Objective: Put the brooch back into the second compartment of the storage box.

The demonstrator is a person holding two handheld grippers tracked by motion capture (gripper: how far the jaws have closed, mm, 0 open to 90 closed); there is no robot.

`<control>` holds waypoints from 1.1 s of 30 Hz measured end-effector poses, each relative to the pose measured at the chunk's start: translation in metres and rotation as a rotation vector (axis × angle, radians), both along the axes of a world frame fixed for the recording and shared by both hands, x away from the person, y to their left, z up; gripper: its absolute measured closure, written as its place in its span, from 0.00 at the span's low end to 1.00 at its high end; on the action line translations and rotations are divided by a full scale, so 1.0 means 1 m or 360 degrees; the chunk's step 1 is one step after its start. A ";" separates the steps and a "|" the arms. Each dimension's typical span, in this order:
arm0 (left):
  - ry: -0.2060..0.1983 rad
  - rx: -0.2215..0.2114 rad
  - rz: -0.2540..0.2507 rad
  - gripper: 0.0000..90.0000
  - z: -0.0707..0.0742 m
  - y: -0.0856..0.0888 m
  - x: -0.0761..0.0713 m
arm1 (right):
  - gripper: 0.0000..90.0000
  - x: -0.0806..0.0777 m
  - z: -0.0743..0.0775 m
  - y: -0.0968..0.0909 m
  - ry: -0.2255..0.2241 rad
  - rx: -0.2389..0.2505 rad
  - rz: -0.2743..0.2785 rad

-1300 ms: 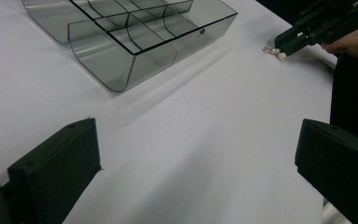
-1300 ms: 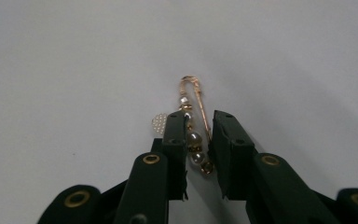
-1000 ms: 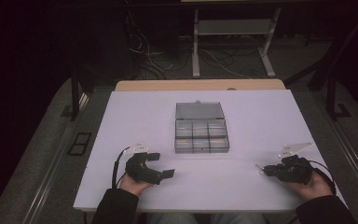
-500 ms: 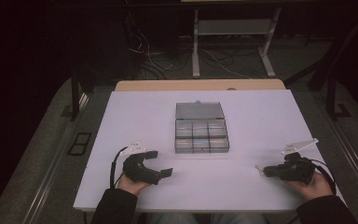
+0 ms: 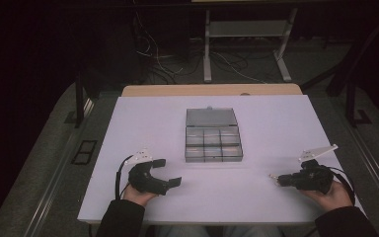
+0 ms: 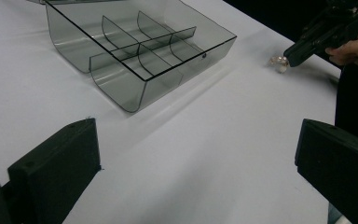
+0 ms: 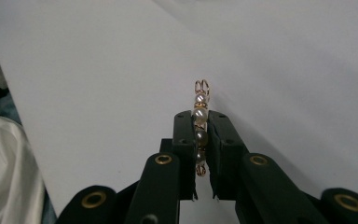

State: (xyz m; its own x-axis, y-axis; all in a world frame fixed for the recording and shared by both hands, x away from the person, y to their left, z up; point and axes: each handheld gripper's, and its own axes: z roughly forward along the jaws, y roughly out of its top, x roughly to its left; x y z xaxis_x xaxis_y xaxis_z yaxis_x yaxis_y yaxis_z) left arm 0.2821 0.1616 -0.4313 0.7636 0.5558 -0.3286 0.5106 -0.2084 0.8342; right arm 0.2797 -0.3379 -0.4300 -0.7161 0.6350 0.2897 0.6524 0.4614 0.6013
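A: Right gripper point(image 7: 200, 140)?
B: Jaws nearly closed, pinching a small gold-wire piece strung with pearl beads point(image 7: 199, 119), just above the white table point(image 5: 256, 207), near its right front.
A: Left gripper point(image 5: 167, 172)?
B: Jaws wide apart, nothing between them, low over the table's left front.
A: Anything else?
B: Smoky clear plastic compartment box point(image 5: 212, 143) at table centre, lid open, well apart from both.

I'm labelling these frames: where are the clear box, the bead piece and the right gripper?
clear box point(image 5: 213, 143), high view, middle divider.
bead piece point(image 7: 200, 113), right gripper view, pale bead at jaw tips.
right gripper point(image 5: 279, 179), high view, at its fingertips.
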 end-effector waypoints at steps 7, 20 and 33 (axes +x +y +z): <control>0.0002 -0.0007 0.0005 0.00 0.000 0.001 -0.001 | 0.91 0.002 0.014 0.005 -0.0036 0.0019 0.0029; 0.0005 -0.0006 0.0002 0.00 0.000 0.001 0.000 | 0.91 0.011 0.035 0.013 -0.0084 0.0018 0.0090; 0.0017 -0.0005 -0.0002 0.00 -0.001 0.001 0.000 | 0.91 0.024 0.055 0.029 -0.0126 0.0006 0.0138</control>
State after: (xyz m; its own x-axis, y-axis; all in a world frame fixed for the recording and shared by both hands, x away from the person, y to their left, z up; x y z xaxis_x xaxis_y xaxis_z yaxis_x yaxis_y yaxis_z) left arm 0.2817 0.1625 -0.4320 0.7607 0.5538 -0.3387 0.5194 -0.2062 0.8293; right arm 0.3042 -0.3090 -0.3749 -0.7892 0.5685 0.2324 0.5604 0.5118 0.6512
